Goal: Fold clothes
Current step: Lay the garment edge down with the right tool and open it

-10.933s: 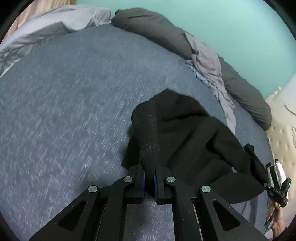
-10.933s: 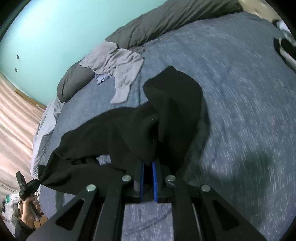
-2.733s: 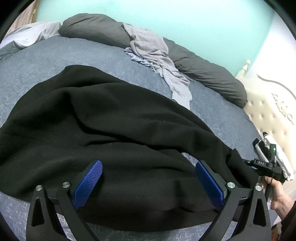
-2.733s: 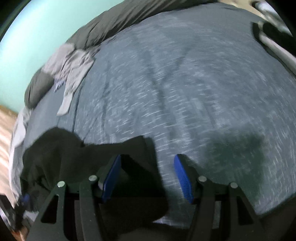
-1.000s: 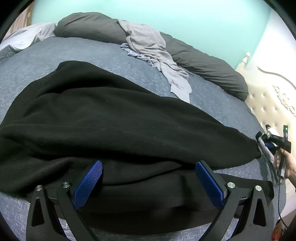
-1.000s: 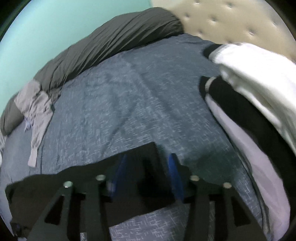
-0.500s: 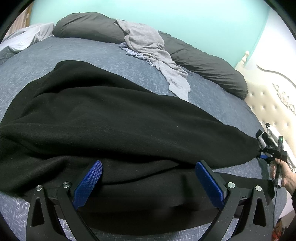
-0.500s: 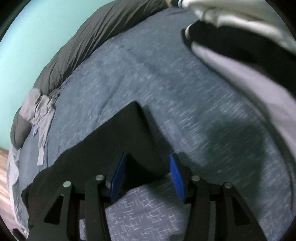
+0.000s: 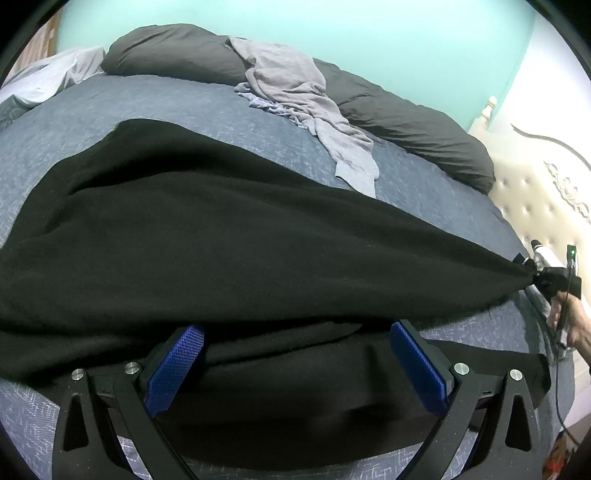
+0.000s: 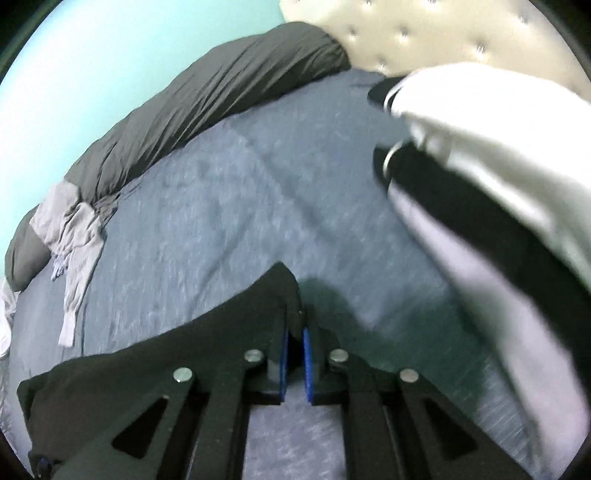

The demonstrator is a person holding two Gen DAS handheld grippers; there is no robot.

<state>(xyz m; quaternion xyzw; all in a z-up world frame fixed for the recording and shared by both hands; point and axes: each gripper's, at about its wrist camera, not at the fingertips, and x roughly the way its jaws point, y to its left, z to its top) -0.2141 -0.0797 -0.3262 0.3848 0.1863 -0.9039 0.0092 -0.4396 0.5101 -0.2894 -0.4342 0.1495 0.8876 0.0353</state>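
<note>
Right now the bed has open blue-grey sheet beyond the black garment on the far side, up to the dark duvet rolled along the teal wall, with a grey shirt draped over it and trailing onto the sheet. My right side is tighter: a pile of white and black clothes lies just beside the garment's corner, under the tufted headboard. The garment is wide, matte and black, spread across the near half of the bed with one layer lying over another, its upper layer stretched taut to a point. My left gripper hovers over the near hem, jaws spread wide, blue pads clear of the cloth. My right gripper has just been closing and now pinches the garment's corner between nearly touching pads. Only the left view shows the whole garment, that taut point at my right gripper, and my hand behind it; only the right view shows the clothes pile fully, though it is blurred.
</note>
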